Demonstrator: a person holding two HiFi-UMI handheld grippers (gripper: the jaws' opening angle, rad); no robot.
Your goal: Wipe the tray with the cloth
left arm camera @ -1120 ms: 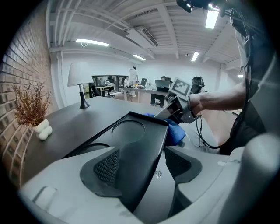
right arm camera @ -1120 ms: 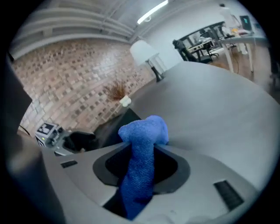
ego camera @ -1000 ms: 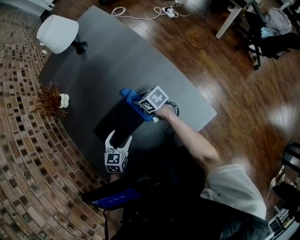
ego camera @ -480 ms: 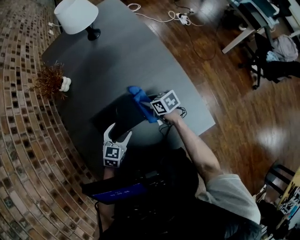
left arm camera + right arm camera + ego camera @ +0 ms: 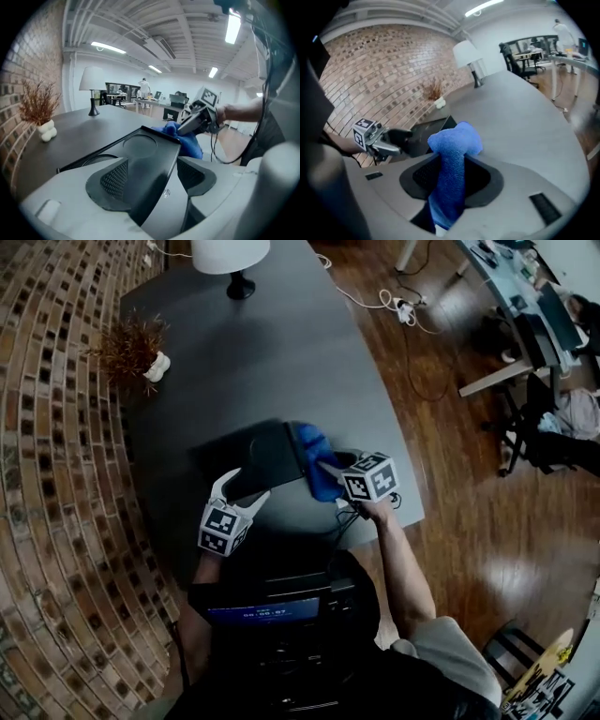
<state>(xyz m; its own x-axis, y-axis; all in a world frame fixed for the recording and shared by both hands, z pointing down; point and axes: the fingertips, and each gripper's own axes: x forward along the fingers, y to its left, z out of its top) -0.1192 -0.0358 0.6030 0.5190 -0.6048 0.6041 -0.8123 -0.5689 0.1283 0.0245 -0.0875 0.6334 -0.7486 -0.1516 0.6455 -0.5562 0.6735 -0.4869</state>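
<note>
**Tray**: dark, flat, with a round recess. It sits on the table near the person's side, between the two tools. Its near edge is pinched in the left gripper, whose jaws are closed on it.

**Cloth**: blue and bunched. It is clamped in the right gripper, whose jaws are pressed onto a thick fold, with a loose wad standing beyond the tips. The wad lies at the tray's right edge, partly over the rim.

**Surroundings:** a white lamp stands at the far end of the table. A dried plant in a small pot is beside the brick wall, well apart from the tray.

**Risks, as judged from here:**
- Only the rim appears to be covered, so a stroke that runs off the edge would leave the recess and the left part unwiped.
- Pushing hard against a tray held by one edge could twist it in the jaws or slide it across the table.
- The wad is held by a narrow fold and could drag out under friction.
- The right tool's trailing cable could snag.

**Hard to make out:**
- Whether the tray lies flat or is raised at its near side.
- How much cloth actually touches the surface.
- Any dirt, because the tray is dark on a dark table.
- The tray's right corner, which is under the cloth.
</note>
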